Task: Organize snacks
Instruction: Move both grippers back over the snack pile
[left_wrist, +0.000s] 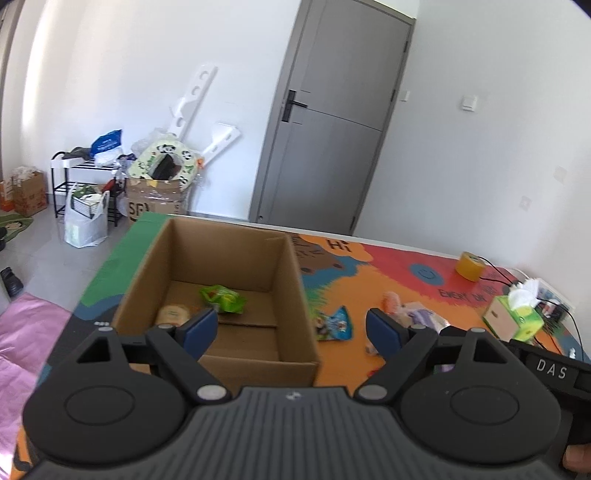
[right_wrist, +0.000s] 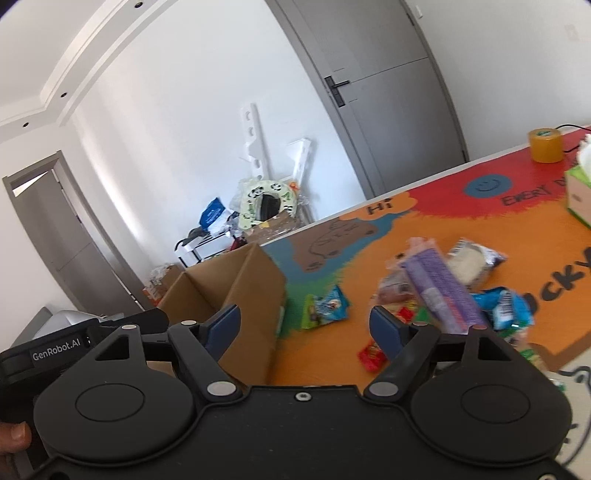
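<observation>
Both tools hang above the desk (right_wrist: 461, 229) with nothing in hand. The left gripper (left_wrist: 290, 328) has its jaws spread wide and empty, held over the near wall of the cardboard box (left_wrist: 295, 288), a fair place to release or wait while the other side fetches. Inside the box lie a green packet (left_wrist: 222, 298) and what looks like a pale round snack (left_wrist: 173, 314), though blur makes that one uncertain.

The right gripper (right_wrist: 306, 328) is equally wide and empty, angled toward the loose snacks to the right of the box. Nearest the box lies a blue and green packet (right_wrist: 325, 306); further right a heap gathers a purple pack (right_wrist: 439, 284), a clear-wrapped pale cake (right_wrist: 472, 264), a blue packet (right_wrist: 506, 306) and a small red sweet (right_wrist: 371, 356). The open spread suits a grab at the heap, which seems the next step; most of the sorting is not yet done.

A tissue box (left_wrist: 515, 315) and a roll of yellow tape (right_wrist: 546, 146) stand well apart from the snacks.
</observation>
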